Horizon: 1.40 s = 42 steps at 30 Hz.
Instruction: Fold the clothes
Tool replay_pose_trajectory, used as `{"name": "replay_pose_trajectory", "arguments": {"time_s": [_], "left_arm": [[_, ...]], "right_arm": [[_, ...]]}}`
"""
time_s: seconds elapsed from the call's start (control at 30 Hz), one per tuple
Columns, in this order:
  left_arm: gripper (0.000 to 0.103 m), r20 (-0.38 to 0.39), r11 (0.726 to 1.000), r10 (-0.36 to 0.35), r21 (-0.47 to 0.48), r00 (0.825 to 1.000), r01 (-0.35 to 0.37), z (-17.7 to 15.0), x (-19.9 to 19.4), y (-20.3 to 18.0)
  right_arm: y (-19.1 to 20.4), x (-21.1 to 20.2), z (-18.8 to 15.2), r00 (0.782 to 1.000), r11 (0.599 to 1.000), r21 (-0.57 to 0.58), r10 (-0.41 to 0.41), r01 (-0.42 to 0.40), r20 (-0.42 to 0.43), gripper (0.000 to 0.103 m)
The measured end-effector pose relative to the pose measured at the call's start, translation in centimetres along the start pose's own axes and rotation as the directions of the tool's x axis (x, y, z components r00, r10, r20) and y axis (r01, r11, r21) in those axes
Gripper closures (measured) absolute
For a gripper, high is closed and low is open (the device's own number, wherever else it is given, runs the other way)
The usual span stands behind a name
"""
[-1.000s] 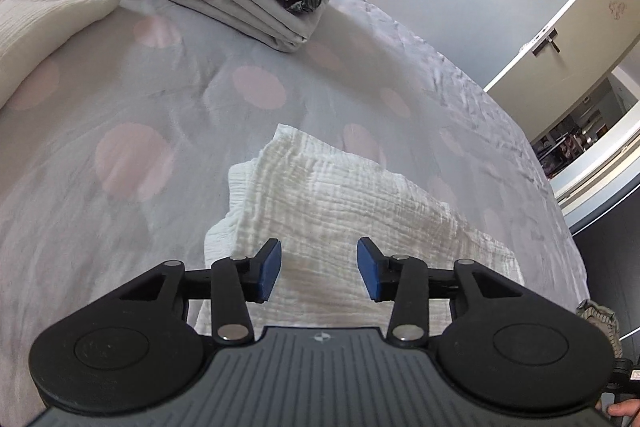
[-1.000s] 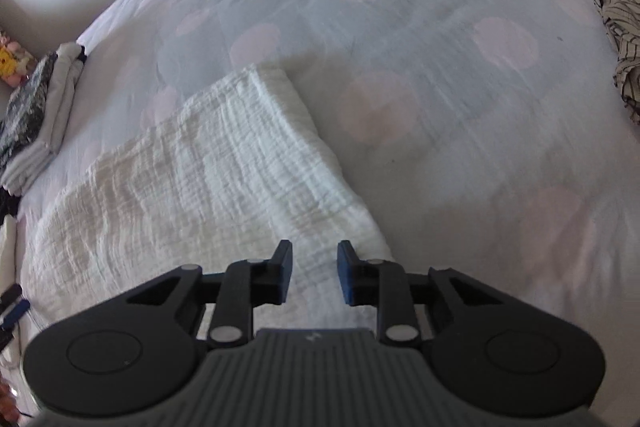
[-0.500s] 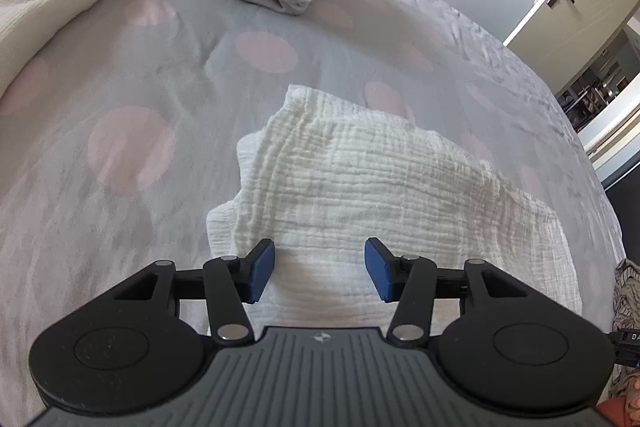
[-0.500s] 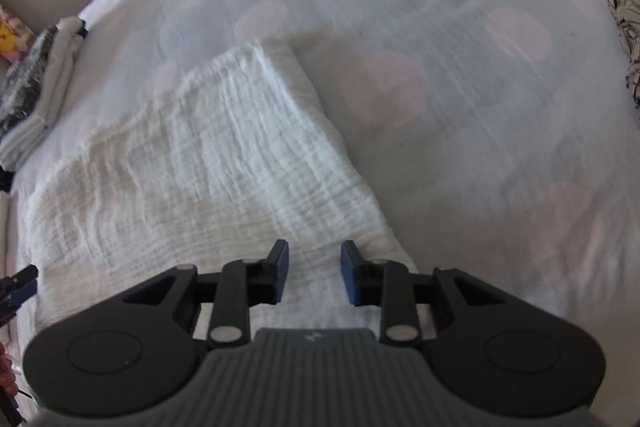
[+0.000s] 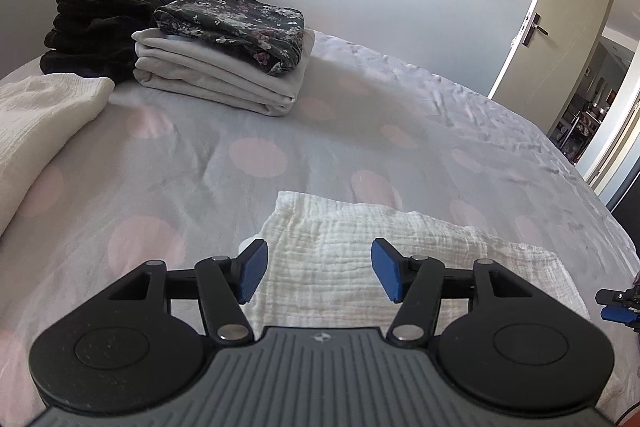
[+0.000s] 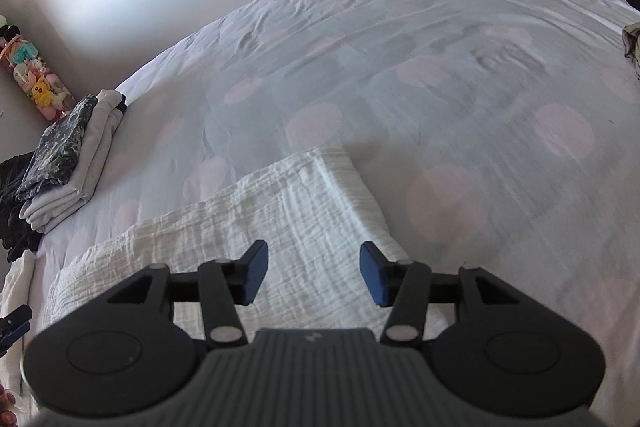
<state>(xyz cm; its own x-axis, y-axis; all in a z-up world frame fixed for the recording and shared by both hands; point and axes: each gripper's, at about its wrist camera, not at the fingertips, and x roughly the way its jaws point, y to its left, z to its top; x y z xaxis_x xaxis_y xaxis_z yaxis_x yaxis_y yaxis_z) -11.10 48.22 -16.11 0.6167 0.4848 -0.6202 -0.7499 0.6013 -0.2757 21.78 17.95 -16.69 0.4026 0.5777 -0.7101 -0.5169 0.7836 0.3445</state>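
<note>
Muslin cloth (image 5: 360, 247), white and crinkled, lies folded flat on the polka-dot bedsheet (image 5: 256, 159); I take the cloth as landmark. My left gripper (image 5: 318, 275) hovers over its near-left end, fingers spread apart, holding nothing. My right gripper (image 6: 310, 273) hovers over the cloth near its right edge, fingers likewise parted and empty. Beyond the cloth to the far left sits a stack of folded clothes (image 5: 228, 51), floral piece on top, with a dark pile (image 5: 100, 23) beside it.
</note>
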Motion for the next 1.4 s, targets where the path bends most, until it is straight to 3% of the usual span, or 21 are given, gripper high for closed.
{"name": "replay_pose_trajectory", "arguments": {"time_s": [0.13,0.2,0.37,0.67,0.77,0.83,0.93,1.13,1.4], "left_arm": [[0.035,-0.01,1.0,0.007,-0.005,1.0,-0.007,0.0,0.7,0.6],[0.036,-0.023,1.0,0.012,0.001,1.0,-0.012,-0.1,1.0,0.8],[0.036,-0.054,1.0,0.023,0.018,0.998,-0.022,-0.2,1.9,1.0],[0.036,-0.107,0.999,0.029,0.027,0.994,-0.026,-0.4,3.1,1.3],[0.036,-0.112,0.999,0.027,0.03,0.993,-0.024,-0.5,3.2,1.3],[0.036,-0.125,0.999,0.027,0.02,0.992,-0.025,-0.5,3.2,1.5],[0.036,-0.129,1.0,0.018,0.01,0.992,-0.017,-0.4,3.0,1.7],[0.036,-0.113,1.0,0.003,-0.018,0.994,-0.005,0.1,2.2,1.9],[0.036,-0.101,0.996,-0.019,-0.084,0.995,0.011,0.8,1.4,2.7]], "right_arm": [[0.2,1.7,0.3,0.997,0.994,-0.085,-0.071,0.072,0.009,0.047],[-0.2,2.3,0.6,0.996,0.991,-0.106,-0.084,0.083,0.0,0.039],[-1.6,3.5,1.0,0.993,0.991,-0.08,-0.113,0.11,-0.041,0.038],[-2.8,4.1,0.2,0.994,0.996,-0.031,-0.091,0.089,-0.062,0.039],[-2.9,4.3,0.0,0.994,0.996,-0.026,-0.084,0.082,-0.068,0.049],[-3.0,4.4,-0.2,0.994,0.997,-0.023,-0.08,0.078,-0.073,0.071],[-3.1,4.4,-0.4,0.995,0.997,-0.013,-0.071,0.07,-0.072,0.088],[-1.7,1.6,0.9,1.0,1.0,0.024,0.001,-0.001,-0.02,0.094],[6.0,-4.6,4.1,0.98,0.979,0.043,0.198,-0.2,0.035,0.095]]}}
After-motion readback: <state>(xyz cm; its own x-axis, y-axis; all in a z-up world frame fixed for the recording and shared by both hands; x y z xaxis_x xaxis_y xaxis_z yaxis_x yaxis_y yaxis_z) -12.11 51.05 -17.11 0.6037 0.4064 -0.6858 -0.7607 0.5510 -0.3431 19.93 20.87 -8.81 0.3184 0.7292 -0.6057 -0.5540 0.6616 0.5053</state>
